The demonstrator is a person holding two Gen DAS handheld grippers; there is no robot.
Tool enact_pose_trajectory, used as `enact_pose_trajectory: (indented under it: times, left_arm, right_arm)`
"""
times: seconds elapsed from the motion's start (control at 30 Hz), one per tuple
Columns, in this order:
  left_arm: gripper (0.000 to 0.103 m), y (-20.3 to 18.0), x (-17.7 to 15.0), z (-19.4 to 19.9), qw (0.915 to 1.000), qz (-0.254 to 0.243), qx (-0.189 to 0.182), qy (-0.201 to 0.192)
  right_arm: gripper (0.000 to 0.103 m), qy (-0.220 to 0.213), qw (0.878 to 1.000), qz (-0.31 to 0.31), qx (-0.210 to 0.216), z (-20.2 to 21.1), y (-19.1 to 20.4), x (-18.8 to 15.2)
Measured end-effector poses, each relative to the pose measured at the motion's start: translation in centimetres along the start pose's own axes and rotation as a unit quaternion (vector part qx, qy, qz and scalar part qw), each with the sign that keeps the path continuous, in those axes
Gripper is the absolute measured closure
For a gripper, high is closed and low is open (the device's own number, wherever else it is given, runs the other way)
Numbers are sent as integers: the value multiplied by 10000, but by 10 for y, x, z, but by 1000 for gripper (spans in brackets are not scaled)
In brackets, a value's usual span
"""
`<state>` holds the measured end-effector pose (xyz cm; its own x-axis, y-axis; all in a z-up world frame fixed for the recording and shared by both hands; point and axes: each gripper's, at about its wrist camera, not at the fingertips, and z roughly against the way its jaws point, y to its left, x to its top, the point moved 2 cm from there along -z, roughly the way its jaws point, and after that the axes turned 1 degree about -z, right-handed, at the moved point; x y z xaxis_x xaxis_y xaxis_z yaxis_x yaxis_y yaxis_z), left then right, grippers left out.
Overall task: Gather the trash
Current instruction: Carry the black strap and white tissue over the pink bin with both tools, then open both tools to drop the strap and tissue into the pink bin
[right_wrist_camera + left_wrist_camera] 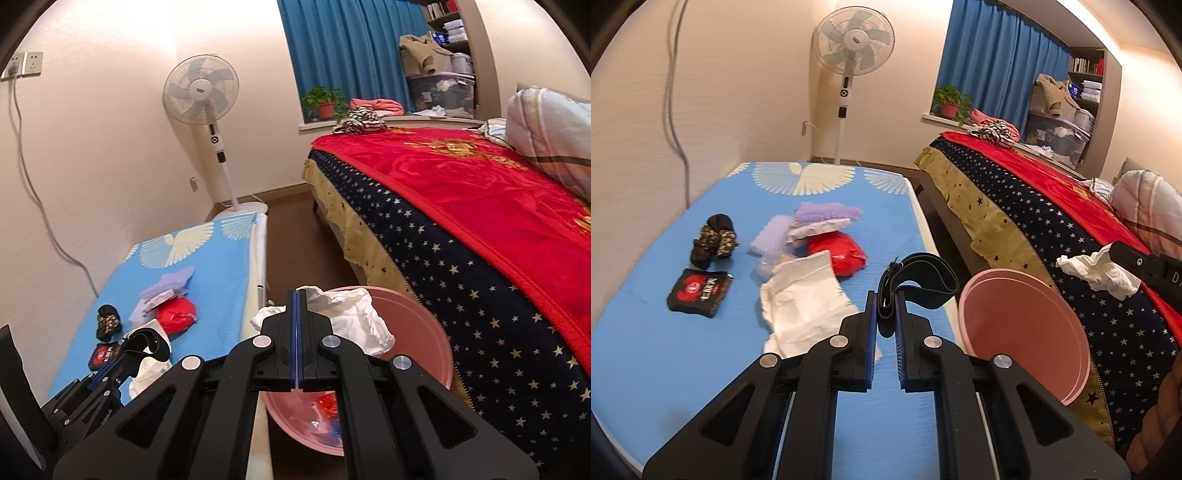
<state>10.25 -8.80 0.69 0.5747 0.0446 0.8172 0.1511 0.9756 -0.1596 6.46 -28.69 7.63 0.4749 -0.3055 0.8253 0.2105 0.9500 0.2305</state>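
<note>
A: We start with legible writing. The black packet (700,293) on the blue desk (657,354) carries a red crab emblem and white characters that we cannot read. The fan (854,40) has a small label at its hub, too small to make out. Part of a white marking shows on the right tool's body in the left view; no whole word can be read.

B: Tool states next. We see the left tool (885,314) clamped on a black strap (916,280), which loops up beyond its tips. The right tool (297,306) has its jaws pressed together on a crumpled white tissue (354,317), held over the pink basin (436,332).

A: View differences. Only the right view shows the basin's inside: red and blue scraps (327,404) lie at the bottom. Only the left view shows the white paper sheet (801,295) in full, beside a red bag (838,256) and purple cloths (827,212).

B: Limits. In the right view the left tool (110,369) covers much of the packet and the sheet. The basin stands between desk and bed (480,229); the tool bodies cut off its near rim. A dark patterned bundle (714,240) cannot be identified.
</note>
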Motion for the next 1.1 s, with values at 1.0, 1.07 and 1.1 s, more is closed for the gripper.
enact_pose_trajectory:
  times: [1.0, 1.07, 1.1]
  left_arm:
    - [94, -81, -6, -44, 9962, -437, -701, 285]
    - [94, -84, -7, -47, 9958, -457, -735, 302]
    - [94, -86, -8, -48, 9956, -466, -747, 318]
  right_arm:
    - [103, 36, 9966, -384, -726, -18, -52, 9]
    - [103, 54, 9963, -399, -759, -20, -54, 8]
    - [103, 55, 9961, -413, -773, -21, -55, 9]
